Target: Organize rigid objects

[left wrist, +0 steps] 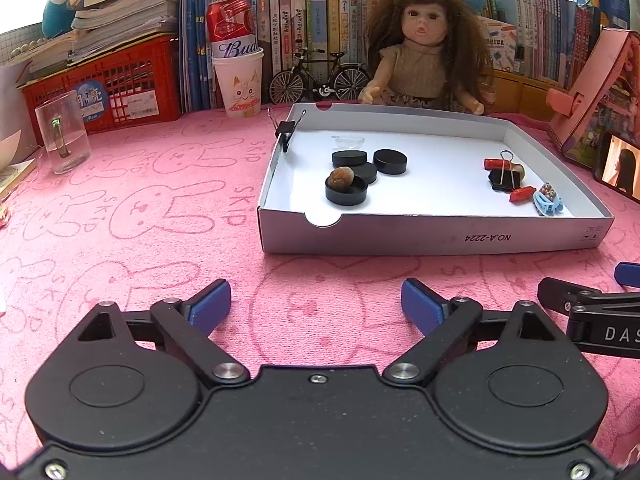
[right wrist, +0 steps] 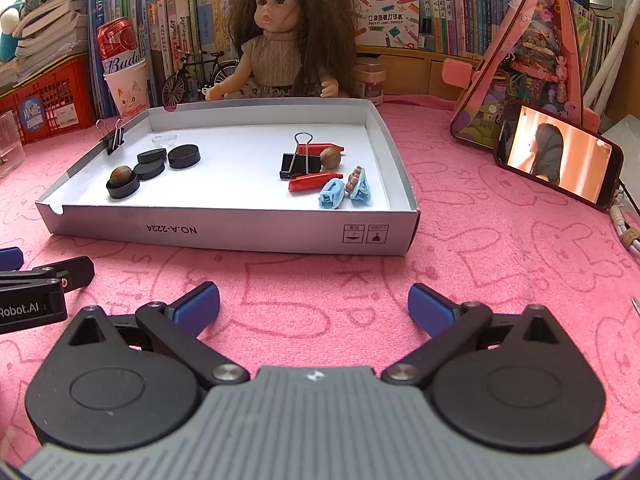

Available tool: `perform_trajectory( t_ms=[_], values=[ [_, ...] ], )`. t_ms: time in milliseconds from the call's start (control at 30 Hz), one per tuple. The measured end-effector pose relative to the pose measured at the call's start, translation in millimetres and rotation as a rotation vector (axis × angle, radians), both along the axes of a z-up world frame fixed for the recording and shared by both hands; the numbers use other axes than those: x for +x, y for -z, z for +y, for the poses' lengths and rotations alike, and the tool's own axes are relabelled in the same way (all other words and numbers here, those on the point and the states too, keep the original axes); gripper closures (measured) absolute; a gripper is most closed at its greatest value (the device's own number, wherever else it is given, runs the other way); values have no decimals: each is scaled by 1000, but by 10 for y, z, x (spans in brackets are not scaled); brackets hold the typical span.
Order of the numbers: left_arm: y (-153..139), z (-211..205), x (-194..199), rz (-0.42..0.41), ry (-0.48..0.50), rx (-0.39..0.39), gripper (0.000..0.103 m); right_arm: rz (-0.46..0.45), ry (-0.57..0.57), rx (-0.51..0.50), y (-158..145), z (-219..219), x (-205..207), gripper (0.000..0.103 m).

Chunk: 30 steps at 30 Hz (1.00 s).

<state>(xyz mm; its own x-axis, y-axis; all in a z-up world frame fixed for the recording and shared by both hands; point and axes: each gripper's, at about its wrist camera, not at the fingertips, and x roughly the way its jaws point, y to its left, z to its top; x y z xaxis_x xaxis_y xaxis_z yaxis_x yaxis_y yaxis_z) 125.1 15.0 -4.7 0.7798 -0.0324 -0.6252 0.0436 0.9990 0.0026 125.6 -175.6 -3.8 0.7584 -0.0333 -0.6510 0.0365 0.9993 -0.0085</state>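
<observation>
- Left gripper (left wrist: 316, 304) hangs over the pink cloth (left wrist: 140, 208), jaws spread wide, nothing between them.
- Right gripper (right wrist: 314, 306) likewise spread and empty.
- Just beyond both, the white tray (right wrist: 240, 232) holds black discs (right wrist: 184, 156), a binder clip (right wrist: 298, 162), red pieces (right wrist: 314, 181) and blue clips (right wrist: 332, 195).

We read "NO.A-2224", upside down, on the white box lid's (right wrist: 240, 236) front wall, "Bud" on the red beer can (left wrist: 231, 28), "SKIP" across the pink towel (left wrist: 240, 208), "POCKET LABEL PRINTER" on a carton (right wrist: 386, 16), "Robot.AI" on the left gripper (right wrist: 28, 308).
</observation>
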Motion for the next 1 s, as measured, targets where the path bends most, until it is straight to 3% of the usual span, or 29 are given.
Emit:
perform_trajectory(
  t_ms=[300, 1000],
  values=[
    [23, 8, 31, 15, -19, 1, 1, 2, 0, -7, 5, 8, 9, 0],
    [21, 10, 34, 15, -20, 0, 0, 3, 0, -10, 5, 15, 7, 0]
  ],
)
